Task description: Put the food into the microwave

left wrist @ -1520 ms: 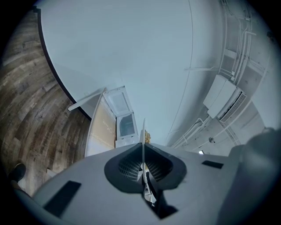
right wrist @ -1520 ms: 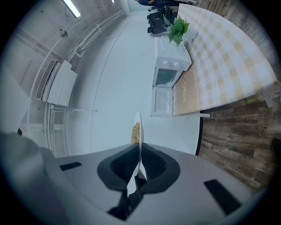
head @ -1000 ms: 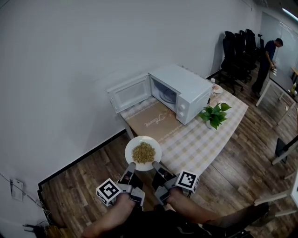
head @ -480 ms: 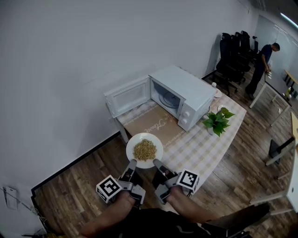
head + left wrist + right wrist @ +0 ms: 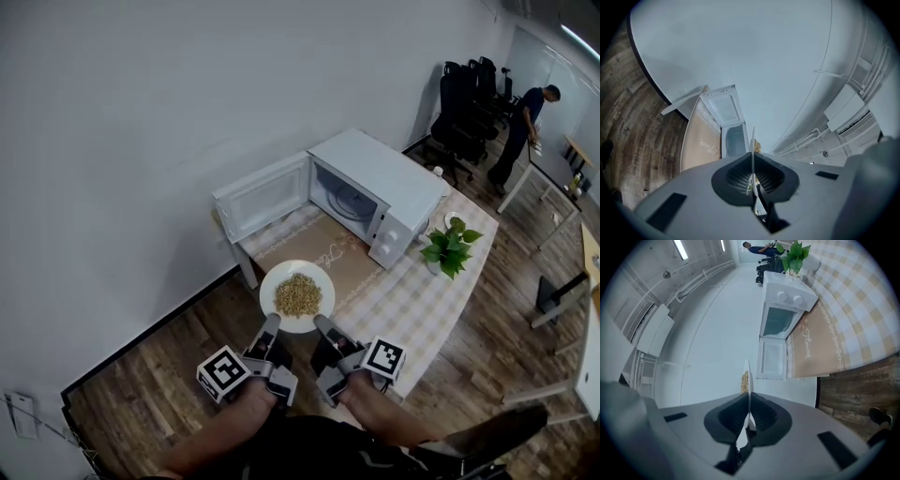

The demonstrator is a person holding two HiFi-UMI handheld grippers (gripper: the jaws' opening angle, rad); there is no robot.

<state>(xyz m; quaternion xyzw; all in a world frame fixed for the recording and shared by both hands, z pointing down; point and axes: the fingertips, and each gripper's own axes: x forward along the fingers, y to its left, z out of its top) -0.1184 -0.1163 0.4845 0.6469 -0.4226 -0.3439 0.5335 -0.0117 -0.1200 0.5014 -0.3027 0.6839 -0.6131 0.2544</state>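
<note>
White plate point(image 5: 319, 281) sits level, left tool point(image 5: 271, 322) and right tool point(image 5: 321, 322) pinching its rim.

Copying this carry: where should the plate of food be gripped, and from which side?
The plate by its thin near rim, coming level from the person's side: left tool and right tool each clamp that edge, clear of the heaped food.

We log: table point(image 5: 412, 305) on wooden floor point(image 5: 150, 384), covered by a checked cloth | on it a white microwave point(image 5: 380, 178) with its door swung open | tan mat point(image 5: 328, 248) flat before the open cavity | potted plant point(image 5: 452, 247) just beside the microwave's knob end.
</note>
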